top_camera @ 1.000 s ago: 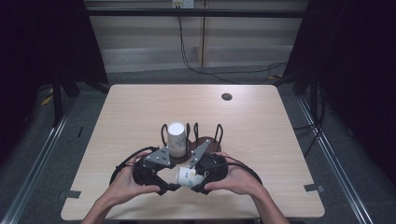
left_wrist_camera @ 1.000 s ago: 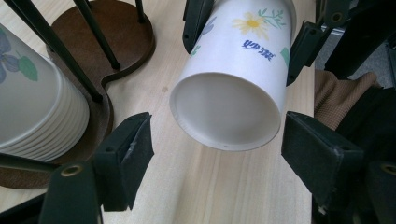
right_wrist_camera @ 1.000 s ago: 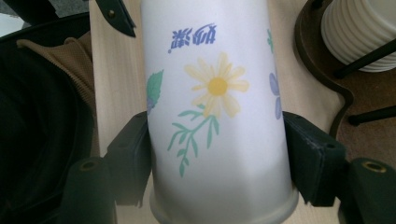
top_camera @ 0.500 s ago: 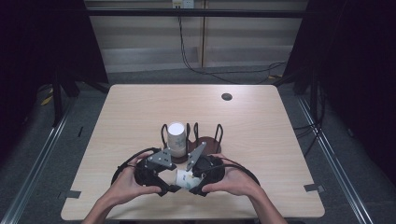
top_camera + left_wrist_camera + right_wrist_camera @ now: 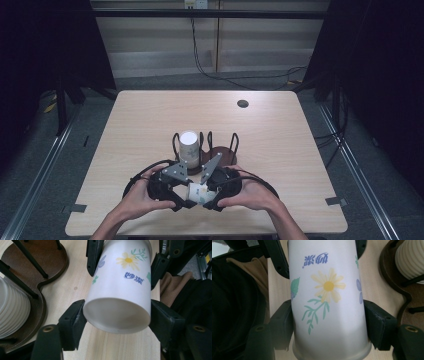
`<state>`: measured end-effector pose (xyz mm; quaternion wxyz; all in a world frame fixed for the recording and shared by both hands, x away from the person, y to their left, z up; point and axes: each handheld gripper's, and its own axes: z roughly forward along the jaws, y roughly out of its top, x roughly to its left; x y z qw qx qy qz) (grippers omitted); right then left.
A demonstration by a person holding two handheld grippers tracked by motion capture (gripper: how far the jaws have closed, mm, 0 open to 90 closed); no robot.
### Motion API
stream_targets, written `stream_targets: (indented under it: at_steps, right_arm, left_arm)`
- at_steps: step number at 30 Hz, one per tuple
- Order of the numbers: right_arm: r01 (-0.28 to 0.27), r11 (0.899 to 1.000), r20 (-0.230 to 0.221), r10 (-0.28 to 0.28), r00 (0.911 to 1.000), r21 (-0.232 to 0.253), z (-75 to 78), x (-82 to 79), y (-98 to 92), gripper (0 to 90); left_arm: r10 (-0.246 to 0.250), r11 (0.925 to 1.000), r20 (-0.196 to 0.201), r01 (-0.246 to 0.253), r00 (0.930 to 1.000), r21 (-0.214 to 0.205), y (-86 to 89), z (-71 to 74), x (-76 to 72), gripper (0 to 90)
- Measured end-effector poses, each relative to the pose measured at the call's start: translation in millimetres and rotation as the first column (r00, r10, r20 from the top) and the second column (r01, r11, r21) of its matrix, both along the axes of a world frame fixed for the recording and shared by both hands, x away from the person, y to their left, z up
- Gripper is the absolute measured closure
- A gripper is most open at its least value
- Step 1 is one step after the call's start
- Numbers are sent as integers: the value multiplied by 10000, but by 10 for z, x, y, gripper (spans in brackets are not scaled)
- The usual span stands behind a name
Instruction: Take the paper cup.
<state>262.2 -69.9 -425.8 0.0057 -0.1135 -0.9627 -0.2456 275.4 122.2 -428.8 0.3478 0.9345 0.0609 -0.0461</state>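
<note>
Both my hand-held grippers are on the same flowery paper cup (image 5: 196,192) at the near edge of the bench (image 5: 280,145). From above, the cup is mostly buried under my hands, so it's hard to make out there. My left hand-held gripper (image 5: 117,315) has just been closing, with the cup's wide end between its pads; my right hand-held gripper (image 5: 329,320) is clamped on the cup's body. Just beyond sits the dark cup rack (image 5: 220,152), holding a stack of ribbed cups (image 5: 189,147). Far right there's a small dark hole (image 5: 243,104).

A paper cup (image 5: 195,193) lies between both grippers at the desk's (image 5: 280,145) near edge; behind it the rack (image 5: 218,152) holds a cup stack (image 5: 189,149) at its left.
</note>
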Motion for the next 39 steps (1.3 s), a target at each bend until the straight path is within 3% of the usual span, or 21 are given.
stream_targets:
  at_steps: [1, 9, 16, 22, 30, 33, 39]
  right_arm:
    - [-72, 10000, -22, 72, 10000, 22, -1, -8, 8, 318]
    - [-283, 9996, 2, 283, 9996, 21, 3, -37, 16, 322]
    - [-512, 9986, -13, 512, 9987, -154, -31, -55, 48, 320]
    - [-554, 9984, -45, 554, 9985, -124, -43, -57, 48, 306]
    - [-672, 9966, 190, 664, 9976, 480, -21, -50, -17, 280]
    - [-577, 9957, 432, 547, 9976, 720, -18, -48, -46, 203]
    - [-343, 9950, 472, 300, 9984, 937, -7, -44, -111, 146]
  left_arm:
    - [-61, 9998, -84, 59, 9999, -171, -5, -3, -7, 322]
    - [-140, 9998, -250, 137, 9996, -140, -15, -5, -27, 344]
    - [-337, 9992, -271, 343, 9991, 222, -27, -37, -55, 353]
    - [-306, 9994, -329, 312, 9990, 177, -16, -45, -47, 363]
    - [-216, 9997, -376, 210, 9991, -150, 0, -15, -49, 370]
    - [-141, 9998, -322, 136, 9994, -150, 7, -13, -55, 370]
    - [86, 9996, -269, -93, 9996, -266, 41, -8, -35, 369]
